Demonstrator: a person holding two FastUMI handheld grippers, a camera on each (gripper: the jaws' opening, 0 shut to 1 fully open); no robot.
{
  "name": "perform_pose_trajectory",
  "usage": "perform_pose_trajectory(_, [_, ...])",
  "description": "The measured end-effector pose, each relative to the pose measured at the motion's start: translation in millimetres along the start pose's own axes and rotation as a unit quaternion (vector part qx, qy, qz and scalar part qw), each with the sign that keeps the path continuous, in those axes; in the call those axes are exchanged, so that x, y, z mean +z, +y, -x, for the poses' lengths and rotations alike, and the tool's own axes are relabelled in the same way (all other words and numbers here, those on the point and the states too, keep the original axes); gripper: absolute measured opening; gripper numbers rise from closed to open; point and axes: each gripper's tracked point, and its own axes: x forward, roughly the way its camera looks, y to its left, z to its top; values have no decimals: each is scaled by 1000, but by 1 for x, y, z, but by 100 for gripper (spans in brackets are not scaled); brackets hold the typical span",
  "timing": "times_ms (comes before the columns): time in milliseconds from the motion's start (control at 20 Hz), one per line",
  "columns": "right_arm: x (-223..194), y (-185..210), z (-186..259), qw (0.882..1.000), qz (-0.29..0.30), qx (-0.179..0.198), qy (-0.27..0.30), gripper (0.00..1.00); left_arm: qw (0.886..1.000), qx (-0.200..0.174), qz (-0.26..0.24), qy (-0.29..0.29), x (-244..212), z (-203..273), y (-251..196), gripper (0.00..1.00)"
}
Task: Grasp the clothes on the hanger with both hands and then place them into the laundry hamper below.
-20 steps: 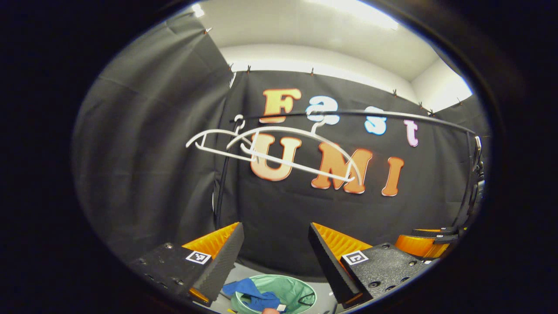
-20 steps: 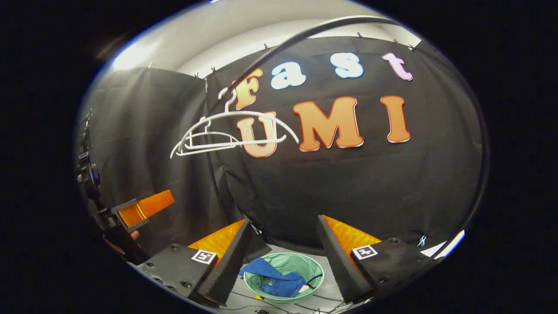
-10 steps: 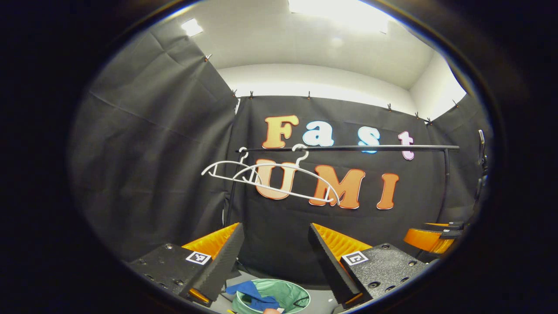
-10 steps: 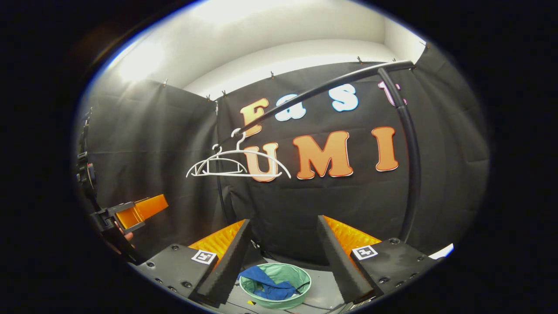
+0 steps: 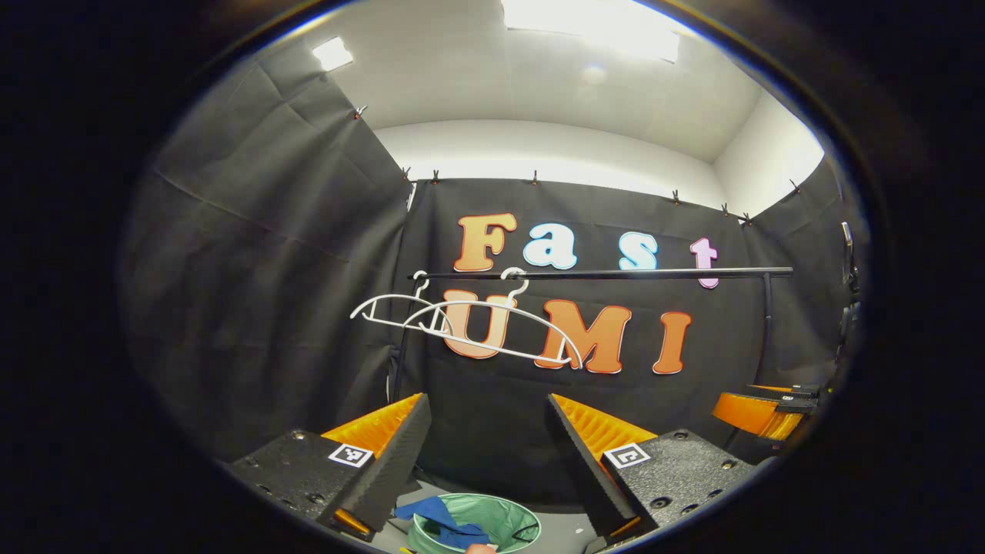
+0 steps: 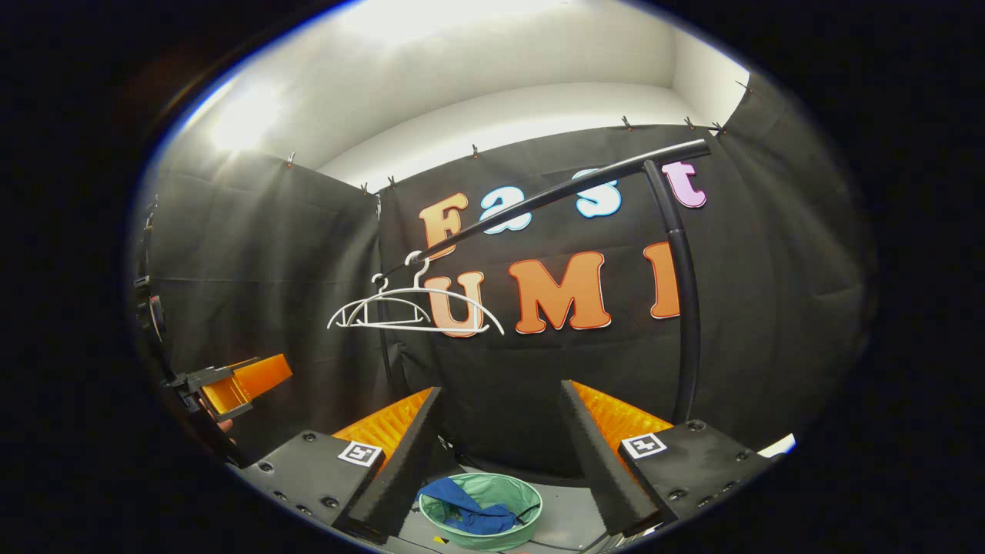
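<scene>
Two bare white hangers [image 5: 514, 281] hang on a black rail [image 5: 631, 273] at the back wall. Low in the left gripper view stands a green laundry hamper [image 5: 517, 514] on the floor, with a blue garment [image 5: 435, 512] lying in it and partly over its rim. My left gripper [image 5: 485, 404] is open, nothing between its fingers, well above the hamper. My right gripper [image 6: 500, 392] is open too, above the same hamper [image 6: 531, 504] and blue garment [image 6: 462, 509]. The hangers [image 6: 415, 328] show up left in the right gripper view.
The rail's upright post [image 6: 683, 323] stands at the right. The other gripper [image 5: 758, 412] shows at the right edge of the left gripper view, and the left one [image 6: 238, 381] at the left edge of the right gripper view. Black cloth walls close in the booth.
Both views have drawn back from the rail, so the hangers and hamper look smaller and lower. The blue garment stays in the hamper. Both grippers stay open.
</scene>
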Motion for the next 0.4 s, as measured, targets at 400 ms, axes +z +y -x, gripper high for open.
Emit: perform_pose_trajectory(400, [-7,12,3,1000,-9,7,7,98,1000,2,-5,17,-14,6,6,90])
